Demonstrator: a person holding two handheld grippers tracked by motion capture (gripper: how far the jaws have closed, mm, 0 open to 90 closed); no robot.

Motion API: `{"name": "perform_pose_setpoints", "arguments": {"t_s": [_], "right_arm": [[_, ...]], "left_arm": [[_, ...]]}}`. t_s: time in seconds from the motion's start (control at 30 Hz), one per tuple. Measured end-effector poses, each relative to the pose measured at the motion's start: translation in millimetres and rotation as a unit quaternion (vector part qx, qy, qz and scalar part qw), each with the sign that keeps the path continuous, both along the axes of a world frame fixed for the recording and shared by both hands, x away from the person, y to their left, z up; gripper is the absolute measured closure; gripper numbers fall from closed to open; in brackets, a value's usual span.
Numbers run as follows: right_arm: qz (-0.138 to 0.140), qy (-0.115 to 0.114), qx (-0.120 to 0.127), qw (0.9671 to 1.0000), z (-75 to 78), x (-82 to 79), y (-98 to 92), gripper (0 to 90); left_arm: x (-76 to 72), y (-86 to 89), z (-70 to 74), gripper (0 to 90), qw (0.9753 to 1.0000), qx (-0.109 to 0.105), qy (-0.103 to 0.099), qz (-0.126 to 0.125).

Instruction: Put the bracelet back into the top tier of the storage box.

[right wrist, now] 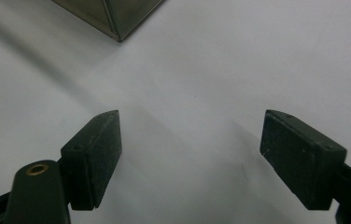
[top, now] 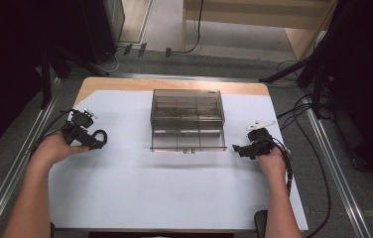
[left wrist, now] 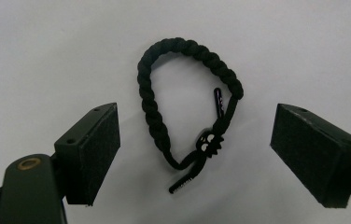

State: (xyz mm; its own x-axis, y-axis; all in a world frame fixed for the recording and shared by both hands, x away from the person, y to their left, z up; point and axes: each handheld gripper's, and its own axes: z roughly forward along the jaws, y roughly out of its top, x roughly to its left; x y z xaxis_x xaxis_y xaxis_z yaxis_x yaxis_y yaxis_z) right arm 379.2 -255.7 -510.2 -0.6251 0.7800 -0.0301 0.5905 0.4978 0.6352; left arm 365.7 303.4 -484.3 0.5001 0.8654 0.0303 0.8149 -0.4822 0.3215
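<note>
From above, the left gripper [top: 91, 140] hid most of the black braided bracelet [top: 101, 137] on the white sheet [top: 174, 188], left of the smoky compartment box [top: 187, 120]. The left gripper view showed the bracelet whole, untouched between wide-open jaws. In the right gripper view, the right gripper [right wrist: 190, 154] gaped empty, the box's corner cut off at the far edge.

box [right wrist: 113, 16] cut off by right gripper view's top edge
</note>
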Motion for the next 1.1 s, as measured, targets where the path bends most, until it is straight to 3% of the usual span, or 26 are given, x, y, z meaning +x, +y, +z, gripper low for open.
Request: {"name": "perform_pose_setpoints", "arguments": {"t_s": [0.17, 0.3, 0.33, 0.4, 0.6, 0.73, 0.9, 1.0, 1.1], "right_arm": [[-0.004, -0.007, 0.004, 1.0000, 1.3, -3.2, -3.2, 21.5], [-0.009, -0.004, 0.003, 0.9999, 1.5, -6.3, -7.5, 21.5], [-0.011, -0.005, 0.004, 0.9999, 1.3, -7.5, -9.1, 21.5], [-0.013, -0.005, 0.003, 0.9999, 1.2, -8.7, -10.1, 21.5], [-0.014, -0.004, 0.002, 0.9999, 0.8, -10.5, -11.2, 21.5], [-0.013, -0.003, 0.001, 0.9999, 0.6, -10.6, -10.7, 21.5], [-0.012, -0.005, 0.001, 0.9999, 0.5, -10.0, -11.4, 21.5], [-0.014, -0.005, 0.003, 0.9999, 0.8, -10.2, -12.1, 22.0], [-0.016, -0.007, 0.007, 0.9998, 1.8, -10.4, -12.5, 23.0]], "left_arm": [[4.9, 0.0, -6.6, 17.3, 1.0000, 0.007, 0.002, 0.001], [9.1, 1.4, -15.6, 19.0, 0.9994, 0.035, 0.003, -0.001], [9.3, 3.2, -15.4, 23.3, 0.9998, 0.016, 0.008, -0.007], [10.4, 4.7, -15.6, 28.6, 0.9998, 0.006, 0.017, -0.003], [10.4, 4.6, -15.1, 31.1, 0.9997, 0.002, 0.024, 0.004], [9.8, 3.1, -14.2, 37.5, 0.9995, 0.000, 0.026, 0.015], [11.6, 3.1, -10.9, 53.0, 0.9983, -0.001, 0.033, 0.048], [13.2, 5.0, -9.3, 66.9, 0.9968, -0.001, 0.038, 0.071], [12.9, 4.3, -9.2, 72.2, 0.9968, -0.001, 0.038, 0.071]]}}
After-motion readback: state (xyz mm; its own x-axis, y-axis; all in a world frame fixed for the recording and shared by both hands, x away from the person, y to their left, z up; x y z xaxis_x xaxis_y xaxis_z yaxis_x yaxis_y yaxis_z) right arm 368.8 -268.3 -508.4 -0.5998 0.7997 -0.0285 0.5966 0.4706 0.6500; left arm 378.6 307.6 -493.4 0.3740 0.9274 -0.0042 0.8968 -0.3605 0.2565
